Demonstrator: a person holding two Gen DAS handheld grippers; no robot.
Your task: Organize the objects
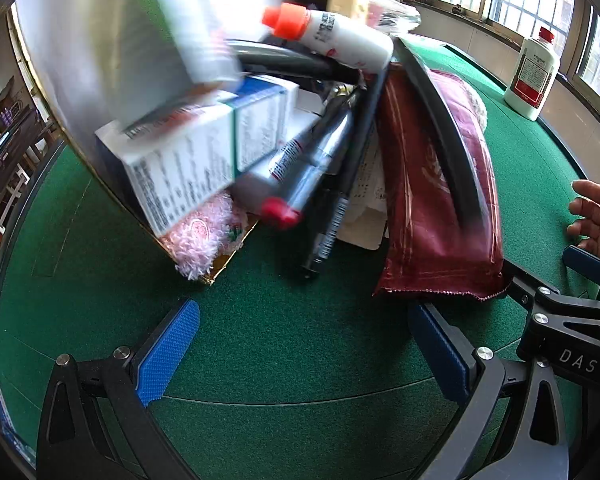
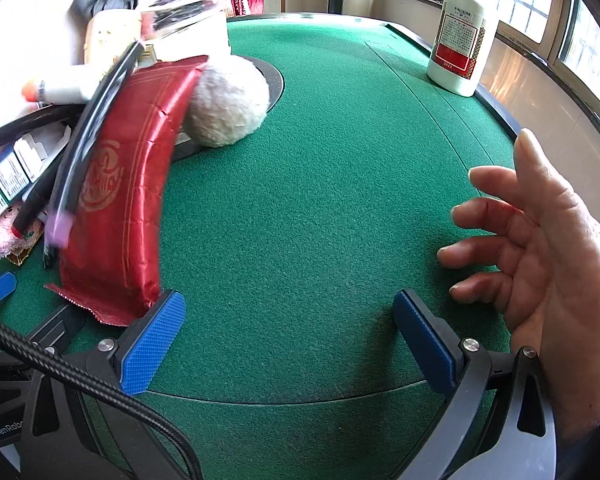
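Both tongs — left gripper [image 1: 300,350] and right gripper [image 2: 296,340] — stand spread and empty. The jumbled pile lies ahead-left; the red foil pouch [image 2: 120,208] touches the right gripper's left pad. Sorting seems barely begun — next, pinching one item.

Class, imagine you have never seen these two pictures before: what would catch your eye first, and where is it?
First, the blurred heap of objects tumbling onto the green table at the left: a dark red satin pouch, white medicine boxes and a white bottle with an orange cap. Next, a bare hand spread open at the right, beside the open right claw. A white bottle with a red label stands alone at the far edge.
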